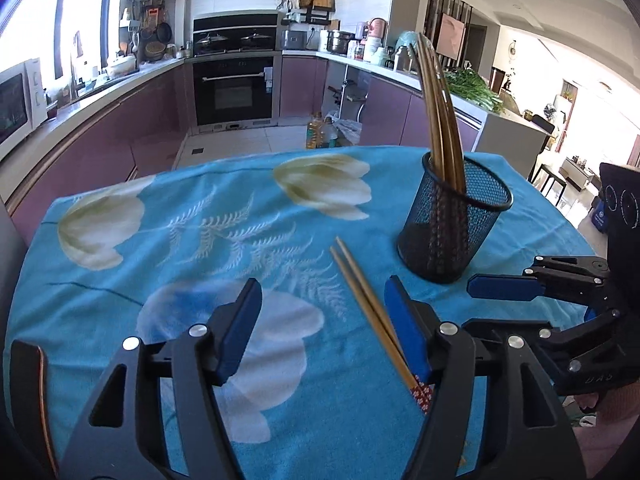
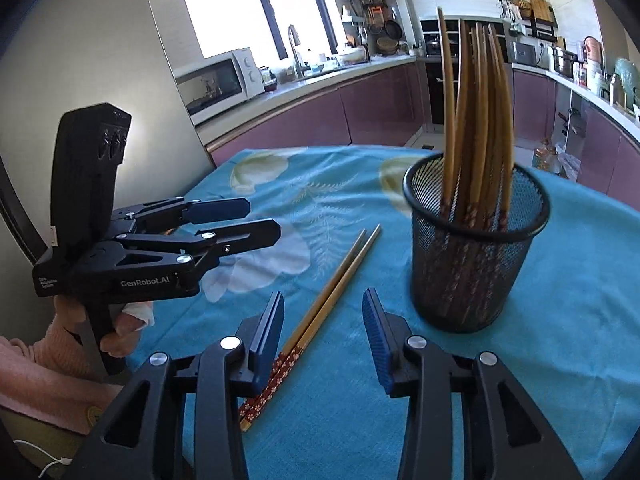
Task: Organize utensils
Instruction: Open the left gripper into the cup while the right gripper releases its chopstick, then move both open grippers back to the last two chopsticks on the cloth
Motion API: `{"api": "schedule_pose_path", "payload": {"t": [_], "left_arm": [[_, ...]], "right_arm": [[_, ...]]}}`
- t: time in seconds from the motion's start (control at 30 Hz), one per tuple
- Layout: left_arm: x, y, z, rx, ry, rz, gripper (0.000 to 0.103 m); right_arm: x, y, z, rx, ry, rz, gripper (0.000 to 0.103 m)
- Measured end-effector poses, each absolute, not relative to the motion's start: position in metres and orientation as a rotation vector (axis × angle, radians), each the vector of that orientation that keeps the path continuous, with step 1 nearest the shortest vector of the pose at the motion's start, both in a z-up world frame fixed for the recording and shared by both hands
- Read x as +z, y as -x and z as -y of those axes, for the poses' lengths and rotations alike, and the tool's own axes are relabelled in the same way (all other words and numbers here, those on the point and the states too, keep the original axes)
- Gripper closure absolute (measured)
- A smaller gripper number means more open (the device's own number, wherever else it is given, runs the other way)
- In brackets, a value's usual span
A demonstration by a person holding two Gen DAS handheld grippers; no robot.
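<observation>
Both jaws of the left hand-held gripper [image 1: 322,326] stand apart with nothing clamped; a loose pair of chopsticks [image 1: 370,312] lies on the cloth just inside its right finger, lower centre of the left wrist view. Whether that finger touches the sticks cannot be told. In the right wrist view the right hand-held gripper [image 2: 323,334] is likewise released, its fingers spread at the bottom of the frame, and the same chopsticks [image 2: 320,320] run diagonally between them, the red patterned ends passing beside the left finger. No pad presses on them.

To the right of the loose pair stands a black mesh cup [image 2: 476,256], upright, holding a bundle of chopsticks [image 2: 476,120] that rise well above its rim. The cup sits near the loose pair without touching it.

Everything rests on a bench covered by a blue cloth [image 1: 192,240] printed with pale flowers. At the left of the right wrist view a hand [image 2: 120,326] in a pink sleeve [image 2: 52,364] grips the other tool's handle.
</observation>
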State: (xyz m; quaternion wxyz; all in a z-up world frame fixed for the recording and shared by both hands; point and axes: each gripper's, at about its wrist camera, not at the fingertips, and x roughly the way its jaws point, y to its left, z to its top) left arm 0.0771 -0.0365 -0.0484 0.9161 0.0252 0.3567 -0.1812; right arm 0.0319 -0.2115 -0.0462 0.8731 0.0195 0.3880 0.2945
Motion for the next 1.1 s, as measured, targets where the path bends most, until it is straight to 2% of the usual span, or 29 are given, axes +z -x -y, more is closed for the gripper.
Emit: {"api": "schedule_pose_path", "payload": {"t": [0.3, 1.1], "left_arm": [[-0.077, -0.073, 0.033, -0.331, -0.055, -0.807, 0.041], [-0.087, -0.075, 0.054, -0.413, -0.086, -0.845, 0.043]], "right_arm": [[-0.074, -0.034, 0.196, 0.575, -0.025, -0.881, 0.064], [-0.078, -0.03, 0.201, 0.482, -0.001, -0.909, 0.07]]}}
